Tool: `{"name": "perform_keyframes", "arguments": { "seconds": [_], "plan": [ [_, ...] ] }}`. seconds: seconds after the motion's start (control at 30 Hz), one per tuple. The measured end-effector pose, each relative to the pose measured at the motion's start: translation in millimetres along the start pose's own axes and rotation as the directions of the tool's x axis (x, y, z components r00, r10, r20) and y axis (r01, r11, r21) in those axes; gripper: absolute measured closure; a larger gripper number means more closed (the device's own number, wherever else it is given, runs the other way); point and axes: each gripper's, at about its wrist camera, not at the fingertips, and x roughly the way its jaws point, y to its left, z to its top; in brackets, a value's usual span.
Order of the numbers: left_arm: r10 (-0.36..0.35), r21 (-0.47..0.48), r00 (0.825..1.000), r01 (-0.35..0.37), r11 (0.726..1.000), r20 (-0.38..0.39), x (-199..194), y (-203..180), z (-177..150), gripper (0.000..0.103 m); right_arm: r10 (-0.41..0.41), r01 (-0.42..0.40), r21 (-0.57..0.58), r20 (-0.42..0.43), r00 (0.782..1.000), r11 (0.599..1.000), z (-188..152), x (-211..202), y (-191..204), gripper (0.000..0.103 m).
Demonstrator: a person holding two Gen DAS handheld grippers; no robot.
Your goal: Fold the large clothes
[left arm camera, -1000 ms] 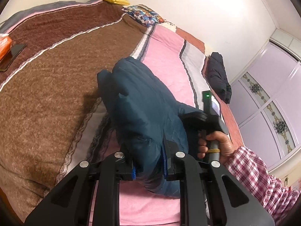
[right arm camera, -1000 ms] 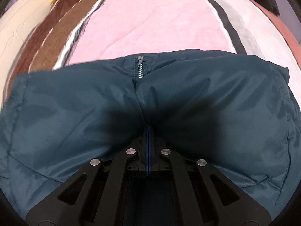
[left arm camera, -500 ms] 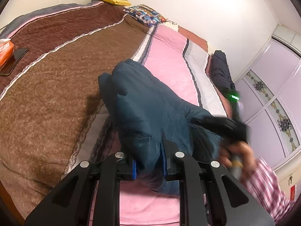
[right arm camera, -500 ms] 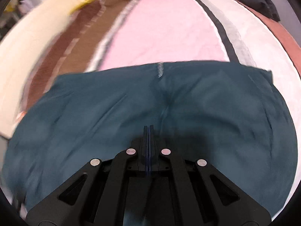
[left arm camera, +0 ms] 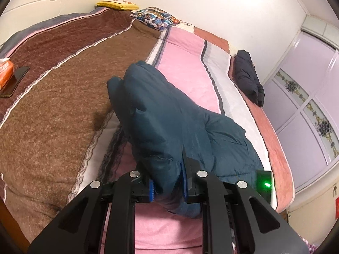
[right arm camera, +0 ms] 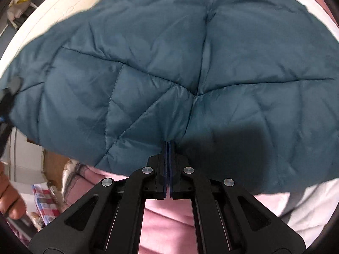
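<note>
I am pinching a thick bunch of the teal padded jacket (left arm camera: 169,122) between the pads of my left gripper (left arm camera: 167,185), and my right gripper (right arm camera: 168,150) is pressing its jaws together on a thin fold of the same jacket (right arm camera: 169,63). Just ahead of both tools, the jacket is hanging doubled over above the pink stripe of the bedspread (left arm camera: 184,67). I am judging the fold as midway: laying down and squaring are remaining. Farther off, a dark garment (left arm camera: 247,78) is lying near the bed's edge.

Striped bed (left arm camera: 63,110), white walls (left arm camera: 211,2)
</note>
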Motion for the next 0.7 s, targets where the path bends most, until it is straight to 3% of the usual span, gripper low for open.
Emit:
{"name": "perform_keyframes", "arguments": {
  "seconds": [0.2, 0.4, 0.57, 0.7],
  "plan": [
    [0.007, 0.081, 1.0, -0.008, 0.997, 0.015, -5, -32, -3, 0.085, 0.009, -0.009, 0.004, -0.001, 1.0, 1.0, 8, 4, 0, 0.102],
    [-0.015, 0.196, 0.999, 0.006, 0.981, 0.043, -14, -82, 1, 0.085, 0.04, -0.053, 0.058, 0.2, 0.979, 0.997, -11, -75, -27, 0.101],
    [-0.065, 0.347, 0.997, 0.046, 0.937, 0.043, -12, -148, -11, 0.085, -0.076, 0.012, 0.196, 0.322, 0.944, 0.98, -32, -130, -95, 0.101],
    [-0.104, 0.445, 0.995, 0.092, 0.891, 0.002, 3, -199, -25, 0.085, -0.11, -0.005, 0.337, 0.321, 0.941, 0.942, -42, -133, -148, 0.1]
  ]
}}
